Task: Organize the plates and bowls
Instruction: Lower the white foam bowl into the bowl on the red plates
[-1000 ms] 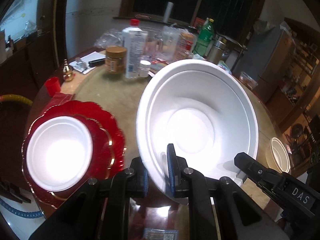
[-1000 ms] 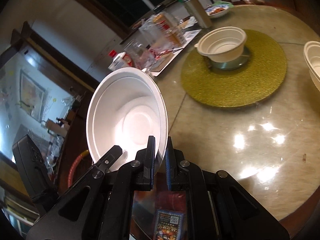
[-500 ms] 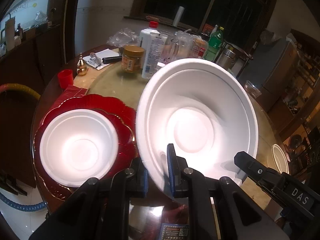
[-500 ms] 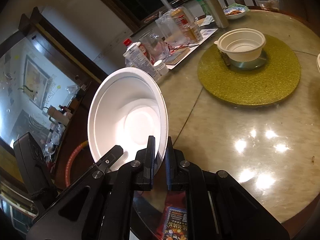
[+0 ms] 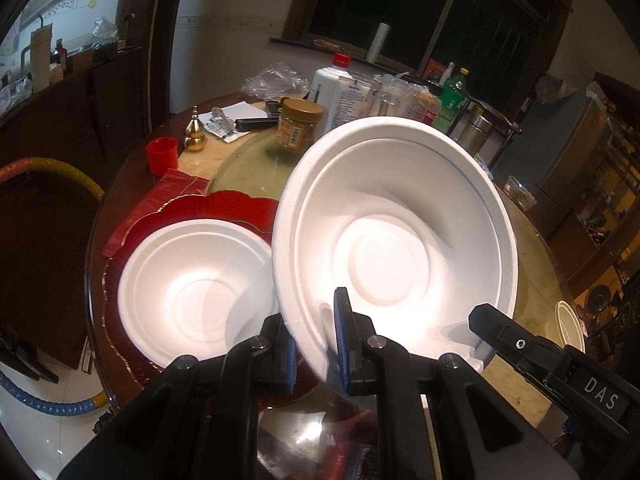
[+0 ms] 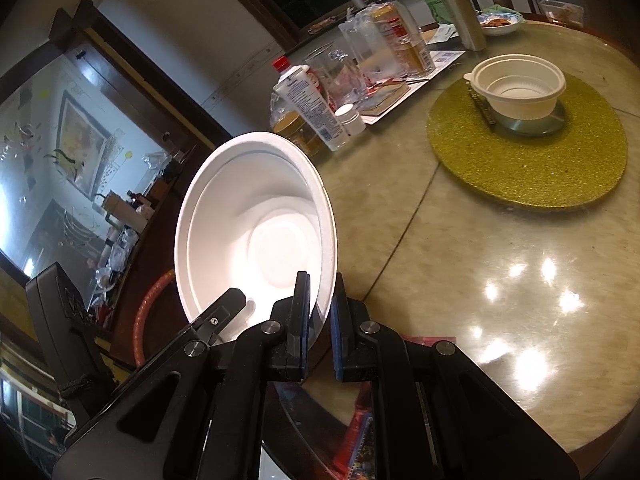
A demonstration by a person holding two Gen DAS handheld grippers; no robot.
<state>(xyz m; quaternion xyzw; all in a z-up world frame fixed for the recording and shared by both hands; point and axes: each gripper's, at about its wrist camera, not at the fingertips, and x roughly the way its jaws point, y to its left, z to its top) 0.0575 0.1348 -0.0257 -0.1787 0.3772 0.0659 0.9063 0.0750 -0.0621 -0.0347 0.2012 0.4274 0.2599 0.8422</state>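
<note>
While my left gripper (image 5: 316, 344) and right gripper (image 6: 320, 330) pinch opposite rims of the smooth white foam bowl (image 5: 394, 240), it hangs tilted beside a matching bowl (image 5: 196, 296) on the scalloped red plate (image 5: 240, 208).

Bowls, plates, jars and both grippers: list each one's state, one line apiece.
Large white bowl: tilted, held off the table by its rim.
Left gripper: jaws shut on that rim.
Right gripper: jaws shut on the rim.
Smaller white bowl: upright, empty, on the red plate.
Cream bowl: upright, empty.
Jar: lid on.
</note>
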